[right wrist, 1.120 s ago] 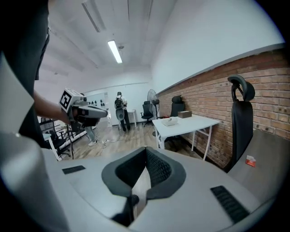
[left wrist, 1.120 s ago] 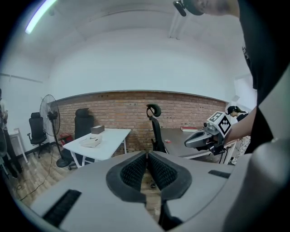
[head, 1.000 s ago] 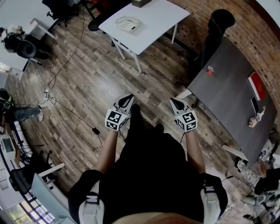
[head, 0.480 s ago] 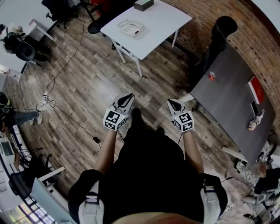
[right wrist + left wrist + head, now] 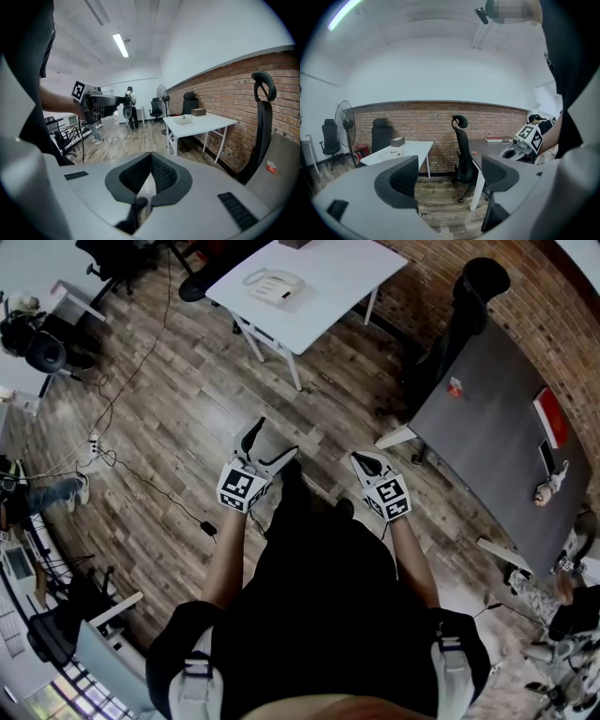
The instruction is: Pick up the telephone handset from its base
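The telephone (image 5: 275,284) was pale cream, with its curved handset (image 5: 262,277) lying on its base. It sat on the white table (image 5: 333,282), nearer the left corner than the right one in the head view. It was well away from both tongs.

The left tongs (image 5: 272,440) had just been opening. Their two dark pads (image 5: 401,180) stood wide apart with nothing between them, only the wooden floor (image 5: 178,418) far behind. The right tongs (image 5: 362,458) were closed, pad against pad, and held nothing.

The head view showed the person from above, standing on the floor with a tongs in each hand, both pointing toward the tables. It also showed a grey table (image 5: 487,427) on the right with a red book (image 5: 550,418) near its far edge, and a black chair (image 5: 466,310) between the two tables.

The left gripper view showed the brick wall (image 5: 431,117), a standing fan (image 5: 344,123) and the white table from the side, but the telephone was too small to make out there. The right gripper view showed the telephone on the table, and another person (image 5: 130,105) standing far off across the room.

A small box (image 5: 198,112) sat at the far edge of the white table. What was in it could not be seen.
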